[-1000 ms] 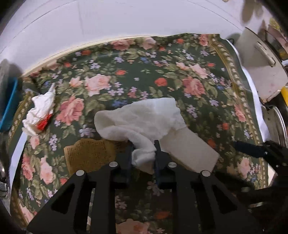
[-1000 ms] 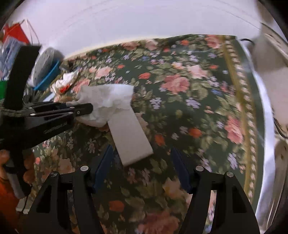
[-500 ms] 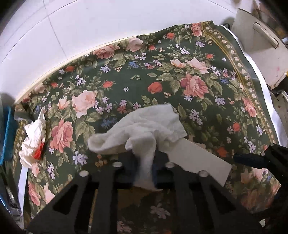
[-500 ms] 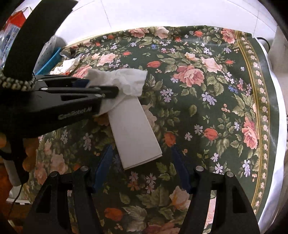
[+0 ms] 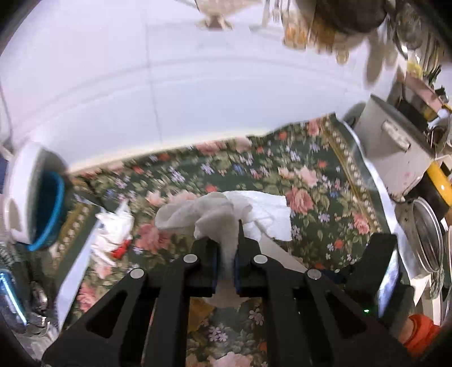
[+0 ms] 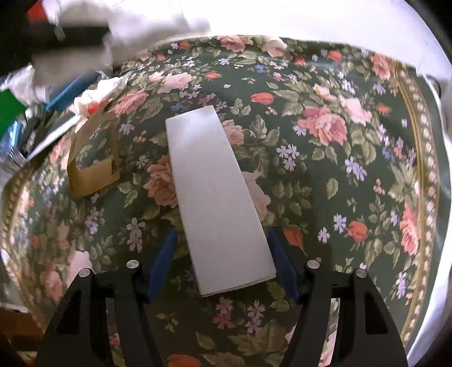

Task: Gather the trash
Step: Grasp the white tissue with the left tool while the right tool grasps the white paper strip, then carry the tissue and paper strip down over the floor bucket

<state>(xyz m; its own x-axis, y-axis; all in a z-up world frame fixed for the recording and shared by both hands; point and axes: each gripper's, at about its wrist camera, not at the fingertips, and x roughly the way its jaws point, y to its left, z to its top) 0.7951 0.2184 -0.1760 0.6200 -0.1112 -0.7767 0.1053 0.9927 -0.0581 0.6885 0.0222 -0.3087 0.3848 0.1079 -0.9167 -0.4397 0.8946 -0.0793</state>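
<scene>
My left gripper (image 5: 225,248) is shut on a crumpled white tissue (image 5: 226,214) and holds it above the floral tablecloth (image 5: 310,175); the tissue also shows blurred at the top left of the right wrist view (image 6: 135,25). My right gripper (image 6: 223,251) is open, its blue-padded fingers either side of the near end of a folded white paper (image 6: 214,194) lying flat on the cloth. A second crumpled tissue with a red mark (image 5: 113,234) lies at the left, also seen in the right wrist view (image 6: 99,96). A brown paper scrap (image 6: 93,161) lies left of the white paper.
A white container with a blue rim (image 5: 36,203) stands at the left table edge. A white appliance (image 5: 395,152) and metal pots (image 5: 426,234) crowd the right side. A white tiled wall (image 5: 169,84) runs behind the table.
My left gripper has lifted the white tissue up and off the white paper and the brown scrap. My right gripper has moved forward so its fingers flank the paper's near end.
</scene>
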